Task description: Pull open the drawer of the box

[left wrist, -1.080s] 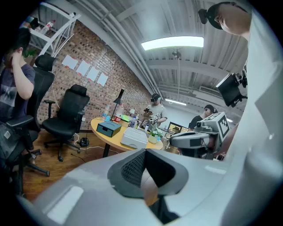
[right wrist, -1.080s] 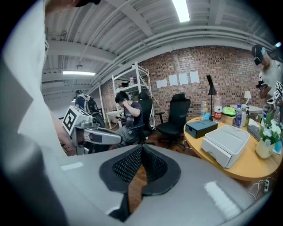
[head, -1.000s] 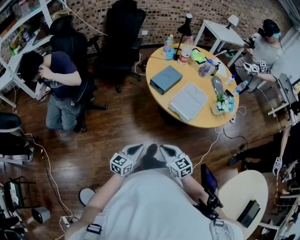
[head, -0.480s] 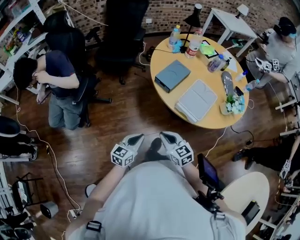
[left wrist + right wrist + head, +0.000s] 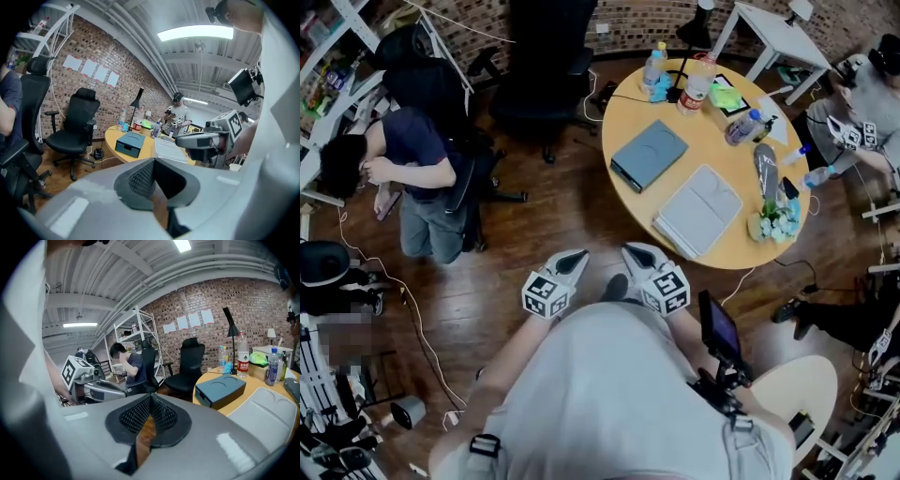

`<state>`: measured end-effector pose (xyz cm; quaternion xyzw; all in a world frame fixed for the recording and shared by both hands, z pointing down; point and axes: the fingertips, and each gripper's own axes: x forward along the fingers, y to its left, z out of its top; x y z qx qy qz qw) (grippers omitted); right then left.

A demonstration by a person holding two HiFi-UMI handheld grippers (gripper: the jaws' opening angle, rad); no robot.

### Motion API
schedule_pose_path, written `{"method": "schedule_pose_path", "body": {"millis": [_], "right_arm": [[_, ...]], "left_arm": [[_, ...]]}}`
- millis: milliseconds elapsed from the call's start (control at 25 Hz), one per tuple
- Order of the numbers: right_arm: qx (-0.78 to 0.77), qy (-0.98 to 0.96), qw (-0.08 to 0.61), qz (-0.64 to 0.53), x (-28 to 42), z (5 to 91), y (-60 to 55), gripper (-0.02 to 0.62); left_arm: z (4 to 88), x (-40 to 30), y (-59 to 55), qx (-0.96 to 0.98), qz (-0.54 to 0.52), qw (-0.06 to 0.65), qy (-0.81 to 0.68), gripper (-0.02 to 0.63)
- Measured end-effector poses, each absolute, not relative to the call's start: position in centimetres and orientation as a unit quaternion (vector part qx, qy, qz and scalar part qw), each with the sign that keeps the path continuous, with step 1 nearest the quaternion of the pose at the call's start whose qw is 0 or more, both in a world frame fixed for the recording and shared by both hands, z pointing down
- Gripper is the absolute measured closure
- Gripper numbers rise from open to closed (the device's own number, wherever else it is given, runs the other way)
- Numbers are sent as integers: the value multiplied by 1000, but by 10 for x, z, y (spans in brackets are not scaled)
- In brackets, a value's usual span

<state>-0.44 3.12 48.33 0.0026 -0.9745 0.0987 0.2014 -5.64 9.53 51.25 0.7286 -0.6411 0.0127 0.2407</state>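
Observation:
The box (image 5: 649,155) is a flat blue-grey case on the round yellow table (image 5: 628,112), with its drawer front facing the table's near-left edge and shut. Both grippers are held close to the person's chest, well short of the table. My left gripper (image 5: 573,258) is shut and holds nothing. My right gripper (image 5: 634,253) is shut and empty too. In the left gripper view, the box (image 5: 131,143) is far beyond the left gripper (image 5: 153,160). In the right gripper view, the box (image 5: 220,391) lies to the right of the right gripper (image 5: 151,397).
A grey laptop sleeve (image 5: 698,210), bottles (image 5: 698,86) and a desk lamp (image 5: 694,33) share the table. A black office chair (image 5: 546,66) stands to its left. A person (image 5: 412,169) sits further left, another (image 5: 853,122) at the right. Cables (image 5: 412,319) cross the wood floor.
The whole view has slid toward the round table, which now sits lower and nearer in the head view. Both grippers stay together in front of the chest, still shut.

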Motion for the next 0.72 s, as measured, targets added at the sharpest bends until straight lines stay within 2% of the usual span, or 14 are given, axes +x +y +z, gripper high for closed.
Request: {"method": "schedule_pose_path", "body": {"millis": [280, 720], "right_arm": [[19, -978, 183, 103, -20, 477, -31, 588], [63, -970, 201, 122, -31, 491, -66, 588]], "left_arm": [[514, -72, 37, 743, 52, 229, -627, 600], [520, -100, 0, 768, 88, 222, -594, 600]]}}
